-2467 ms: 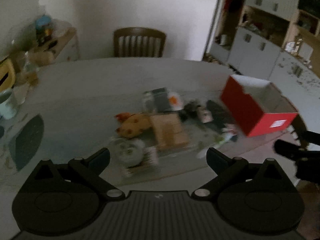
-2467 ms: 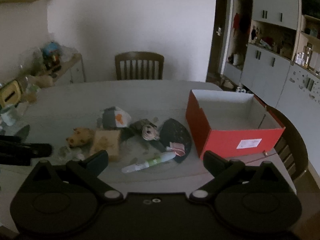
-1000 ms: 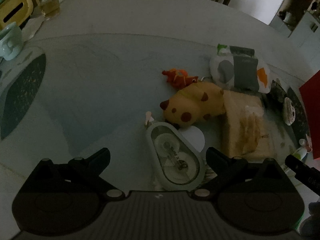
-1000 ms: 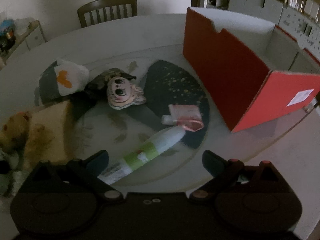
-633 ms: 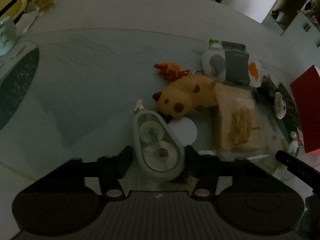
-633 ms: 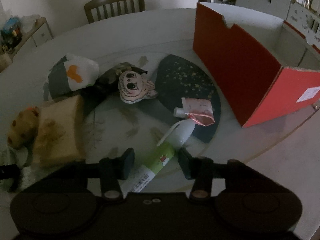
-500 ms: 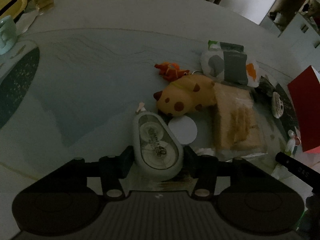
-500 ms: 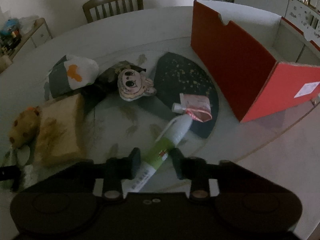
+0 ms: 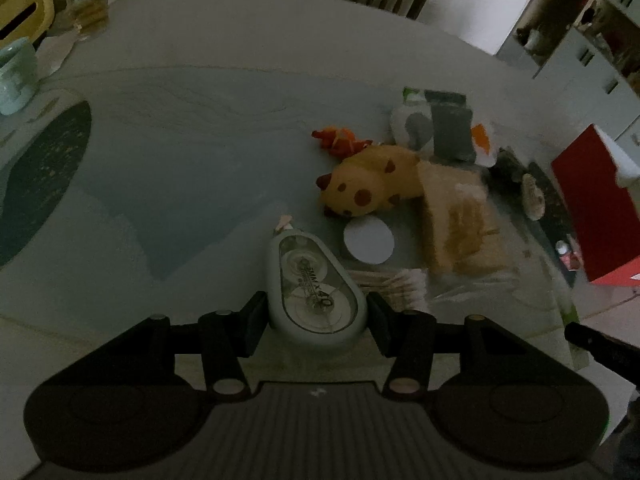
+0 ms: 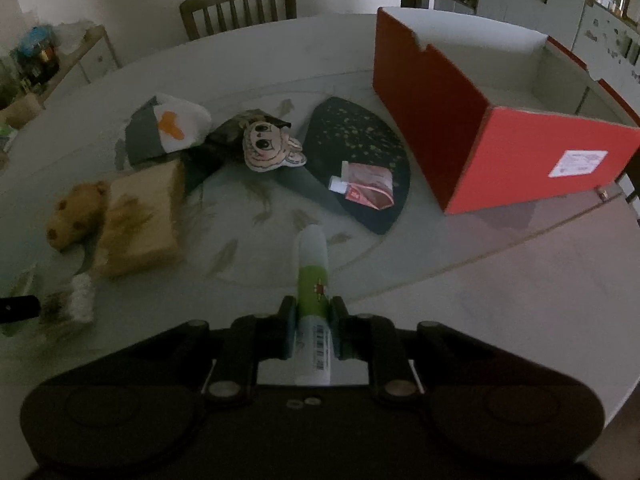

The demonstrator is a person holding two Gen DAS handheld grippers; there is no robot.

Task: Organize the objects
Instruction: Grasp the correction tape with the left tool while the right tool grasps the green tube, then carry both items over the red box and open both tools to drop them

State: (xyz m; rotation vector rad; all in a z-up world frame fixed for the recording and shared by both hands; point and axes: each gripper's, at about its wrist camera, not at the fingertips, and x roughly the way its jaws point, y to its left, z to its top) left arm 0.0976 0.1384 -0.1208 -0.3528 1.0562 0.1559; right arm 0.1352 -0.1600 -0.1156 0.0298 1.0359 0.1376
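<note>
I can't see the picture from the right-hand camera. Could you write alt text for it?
The right hand-held gripper is shut on a white-and-green tube above a round table. An open red box stands ahead to the right, and soft toys lie to the left.

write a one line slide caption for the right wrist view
Right gripper with jaws shut on a green-and-white tube, facing a red box across a table of toys.

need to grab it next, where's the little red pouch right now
In the right wrist view the red pouch lies on the dark placemat, between the cartoon-face plush and the red box.
</note>
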